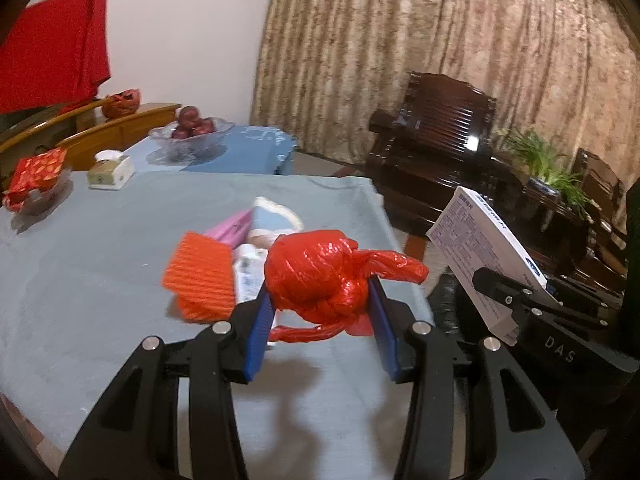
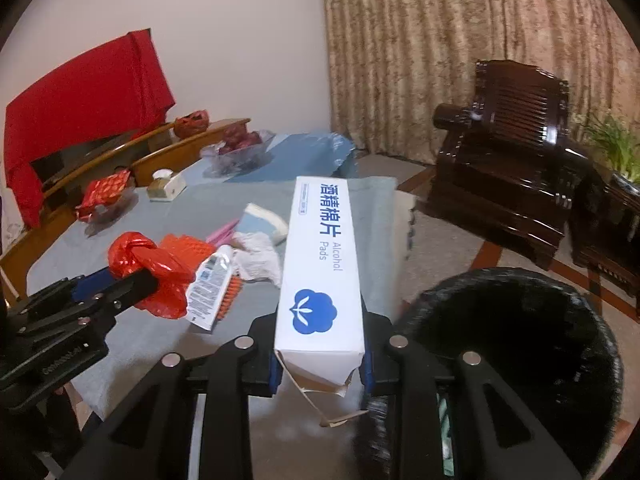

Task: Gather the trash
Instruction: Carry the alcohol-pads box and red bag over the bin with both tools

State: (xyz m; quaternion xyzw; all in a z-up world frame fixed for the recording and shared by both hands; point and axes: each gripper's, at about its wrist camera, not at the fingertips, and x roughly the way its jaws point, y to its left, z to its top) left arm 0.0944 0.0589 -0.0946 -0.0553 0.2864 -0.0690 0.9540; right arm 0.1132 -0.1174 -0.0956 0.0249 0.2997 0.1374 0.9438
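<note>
My left gripper (image 1: 322, 300) is shut on a knotted red plastic bag (image 1: 320, 272) and holds it above the grey table (image 1: 80, 280); the bag also shows in the right wrist view (image 2: 148, 268). My right gripper (image 2: 320, 356) is shut on a white alcohol pads box (image 2: 320, 264), also seen in the left wrist view (image 1: 484, 256), held near the table's right edge. A black-lined trash bin (image 2: 520, 344) stands just right of it. On the table lie an orange ridged piece (image 1: 200, 272), a white tube (image 2: 210, 284), crumpled tissue (image 2: 258, 258) and a pink item (image 1: 232, 226).
A tissue box (image 1: 110, 172), a red patterned packet (image 1: 36, 178) and a glass fruit bowl (image 1: 192, 136) stand at the back of the table. A dark wooden armchair (image 2: 508, 148) and a potted plant (image 1: 548, 168) stand on the right, before a curtain.
</note>
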